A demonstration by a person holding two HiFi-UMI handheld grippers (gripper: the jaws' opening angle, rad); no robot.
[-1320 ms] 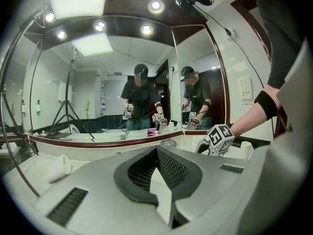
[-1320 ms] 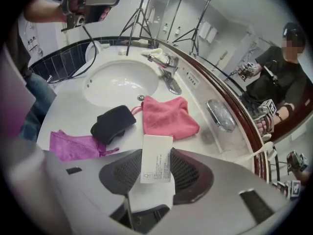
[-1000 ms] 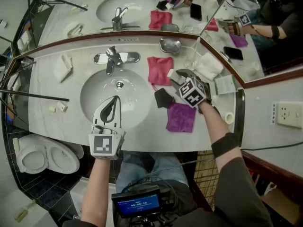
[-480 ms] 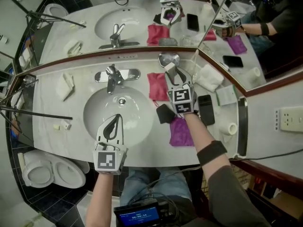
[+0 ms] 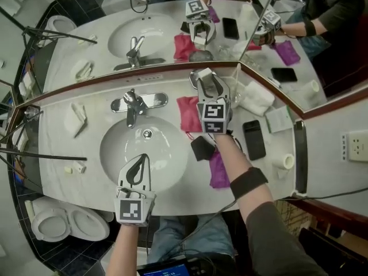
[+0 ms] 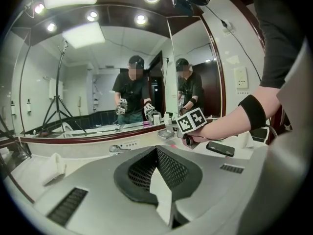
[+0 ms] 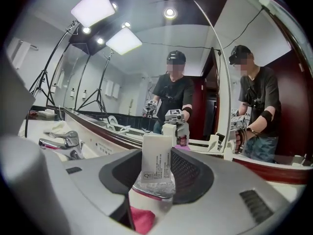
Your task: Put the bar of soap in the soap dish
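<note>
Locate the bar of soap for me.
The bar of soap is clamped in the jaws of the right gripper, head view centre, by the mirror edge, right of the faucet, past the pink cloth.

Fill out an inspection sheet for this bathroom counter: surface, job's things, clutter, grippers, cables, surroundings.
Surface: pale marble counter with sink and tap.
Job's things: wrapped bar of soap in the right gripper; soap dish not made out beneath it.
Clutter: pink cloth, purple cloth, phone, white towel.
Grippers: left gripper shut, over the sink's near rim; right gripper clamped on the soap beside the mirror.
Cables: nothing seen.
Surroundings: toilet, wall socket.
</note>
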